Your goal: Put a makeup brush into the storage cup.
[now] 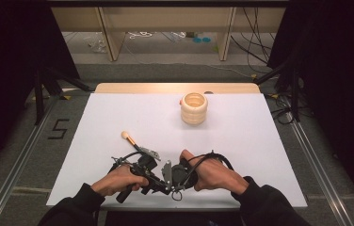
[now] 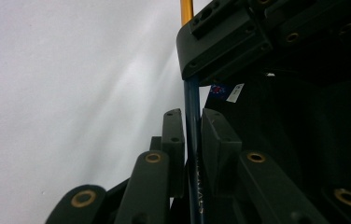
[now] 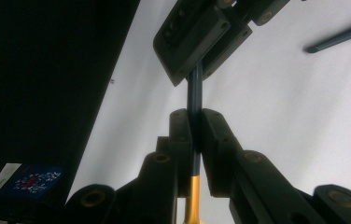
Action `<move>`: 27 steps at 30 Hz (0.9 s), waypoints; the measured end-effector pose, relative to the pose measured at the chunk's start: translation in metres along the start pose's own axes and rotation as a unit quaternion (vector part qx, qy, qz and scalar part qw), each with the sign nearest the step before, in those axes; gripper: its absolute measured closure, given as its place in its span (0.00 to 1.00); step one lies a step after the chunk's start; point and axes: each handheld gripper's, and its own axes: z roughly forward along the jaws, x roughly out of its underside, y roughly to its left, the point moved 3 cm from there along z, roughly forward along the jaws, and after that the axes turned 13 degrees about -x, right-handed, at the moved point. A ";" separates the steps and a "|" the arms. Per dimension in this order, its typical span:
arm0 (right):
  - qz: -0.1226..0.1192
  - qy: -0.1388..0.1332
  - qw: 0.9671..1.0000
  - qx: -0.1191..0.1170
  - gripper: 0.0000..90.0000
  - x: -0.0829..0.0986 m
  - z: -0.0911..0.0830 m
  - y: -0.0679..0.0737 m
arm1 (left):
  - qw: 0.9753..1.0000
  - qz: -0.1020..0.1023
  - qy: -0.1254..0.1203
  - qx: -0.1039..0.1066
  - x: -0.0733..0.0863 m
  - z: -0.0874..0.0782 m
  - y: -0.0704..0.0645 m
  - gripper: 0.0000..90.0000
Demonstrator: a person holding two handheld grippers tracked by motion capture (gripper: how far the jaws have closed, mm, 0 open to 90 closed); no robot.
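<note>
A thin dark blue brush handle (image 2: 192, 121) with a gold ferrule (image 2: 186, 10) is held by both grippers at once. My left gripper (image 2: 192, 114) is shut on the handle, and the right gripper's jaws grip it farther up. In the right gripper view, my right gripper (image 3: 194, 114) is shut on the same handle (image 3: 195, 88), just above the ferrule (image 3: 193, 198). From above, the left gripper (image 1: 152, 181) and right gripper (image 1: 177, 173) meet tip to tip near the table's front edge, hiding the held brush.
A second brush with a cream tip (image 1: 127, 137) lies on the white table (image 1: 241, 155) just beyond the left hand; its dark handle (image 3: 339, 36) shows in the right gripper view. A cream ribbed cup (image 1: 194, 108) stands at the back centre.
</note>
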 end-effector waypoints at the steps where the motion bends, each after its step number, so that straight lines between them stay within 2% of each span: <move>1: -0.001 0.003 1.000 0.000 0.92 0.000 0.000 0.000 | 1.000 0.002 0.001 -0.001 0.000 0.000 0.001 0.89; 5: 0.000 0.007 1.000 0.001 0.92 0.000 -0.001 0.000 | 1.000 -0.003 -0.002 0.002 0.000 0.000 0.001 0.91; 17: -0.002 0.002 1.000 0.001 0.92 -0.001 0.000 0.001 | 1.000 -0.001 0.002 0.007 0.001 0.001 0.002 0.93; 19: 0.000 0.012 1.000 0.004 0.92 -0.001 -0.001 0.002 | 1.000 0.000 0.004 0.009 0.001 0.001 0.002 0.93; 25: -0.002 0.013 1.000 0.008 0.92 -0.001 -0.002 0.001 | 1.000 0.003 0.000 0.003 0.000 0.001 0.002 0.93; 27: -0.003 0.005 1.000 0.005 0.92 -0.001 0.000 0.000 | 1.000 0.006 -0.001 0.000 0.000 0.000 0.001 0.93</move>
